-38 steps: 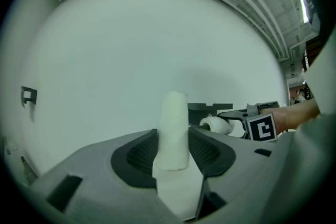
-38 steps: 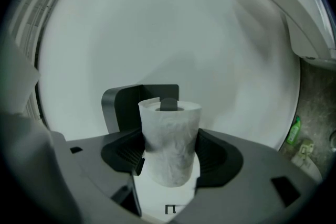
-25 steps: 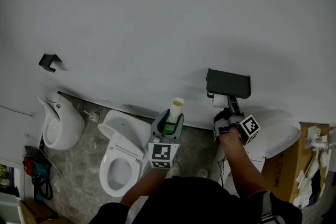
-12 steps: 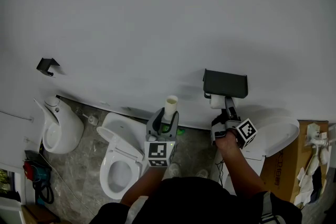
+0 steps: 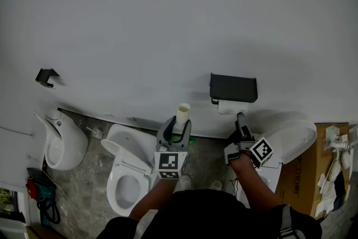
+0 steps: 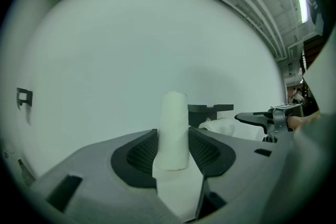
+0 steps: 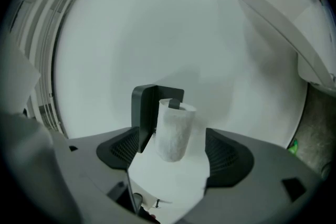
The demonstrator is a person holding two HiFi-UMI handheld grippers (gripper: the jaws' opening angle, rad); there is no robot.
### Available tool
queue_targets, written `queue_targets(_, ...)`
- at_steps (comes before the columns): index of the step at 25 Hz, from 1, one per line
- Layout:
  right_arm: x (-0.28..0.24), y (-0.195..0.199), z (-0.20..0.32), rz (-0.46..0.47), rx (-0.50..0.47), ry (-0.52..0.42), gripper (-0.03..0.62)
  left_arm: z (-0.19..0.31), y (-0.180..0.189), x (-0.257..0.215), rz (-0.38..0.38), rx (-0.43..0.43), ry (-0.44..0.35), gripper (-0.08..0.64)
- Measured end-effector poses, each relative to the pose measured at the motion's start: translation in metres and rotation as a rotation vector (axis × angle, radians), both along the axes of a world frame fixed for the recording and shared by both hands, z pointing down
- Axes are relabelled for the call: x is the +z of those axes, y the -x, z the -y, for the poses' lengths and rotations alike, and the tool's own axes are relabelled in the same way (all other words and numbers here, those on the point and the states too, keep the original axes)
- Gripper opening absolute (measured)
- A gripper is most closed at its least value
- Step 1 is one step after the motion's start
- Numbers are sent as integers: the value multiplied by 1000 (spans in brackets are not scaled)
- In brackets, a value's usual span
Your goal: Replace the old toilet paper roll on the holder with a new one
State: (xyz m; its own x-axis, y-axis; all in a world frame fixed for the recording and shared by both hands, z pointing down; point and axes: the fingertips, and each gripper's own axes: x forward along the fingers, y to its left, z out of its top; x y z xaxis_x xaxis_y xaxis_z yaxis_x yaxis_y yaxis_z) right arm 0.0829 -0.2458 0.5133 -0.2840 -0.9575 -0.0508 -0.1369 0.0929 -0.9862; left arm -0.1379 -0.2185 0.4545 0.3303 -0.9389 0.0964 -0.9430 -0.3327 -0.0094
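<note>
Head view puts the roll (image 5: 230,108) on the holder (image 5: 233,87) on the wall (image 5: 168,19), tucked under the black cover, with my right gripper (image 5: 240,118) just below it and my left gripper (image 5: 177,125) well apart to the side, above the toilet (image 5: 130,141). Right gripper view shows my jaws spread wide; they have just been opening, and the roll stands in the gap ahead of them, clear of both pads, with the holder's dark arm showing through its core. Left gripper view shows my other jaws pinching the bare tube (image 6: 173,131) near its lower end, so it stands upright with most of its length above the pads. I judge the tube to be very light, hollow card: stiff along its length but easy to flatten across, so a gentle squeeze low down, as now, should do, and a harder 1 would buckle it. The roll looks soft and light too, and its wound paper should give under pressure. I expect it to spin on the arm and its loose outer sheet to tear or unwind if dragged. If I must touch it again, I would take it across its width at the middle with the 2 pads set wide, pressing only lightly and staying clear of the cover above.
</note>
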Motion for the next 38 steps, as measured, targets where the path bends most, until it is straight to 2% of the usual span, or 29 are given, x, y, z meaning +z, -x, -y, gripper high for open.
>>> queue_targets(2,-6,-7,-9,-37,4,-20,347,0,-5,0,1,14,1,178)
queue_targets(7,-23,-20,-23,-208,0,-105,347,0,-16,4,-3,39,8,179)
queue_targets(10,-40,-24,-31,-368,-4,-183,347,1,-25,2,-5,59,3,178)
queue_targets(17,-90,-23,-44,-755,-24,-434,335,-1,-36,1,-10,85,-1,179)
queue_targets(19,-100,-24,-47,-843,-13,-473,246,-2,-37,0,-9,90,-2,179)
queue_targets(29,-130,-24,-54,-1126,47,-575,43,-8,-43,-6,-28,129,-31,178)
queue_targets(34,-134,-26,-59,-1223,62,-587,13,-11,-44,-12,-36,136,-42,178)
queue_targets(38,-130,-26,-60,-1331,37,-572,2,-13,-44,-10,-31,137,-39,179)
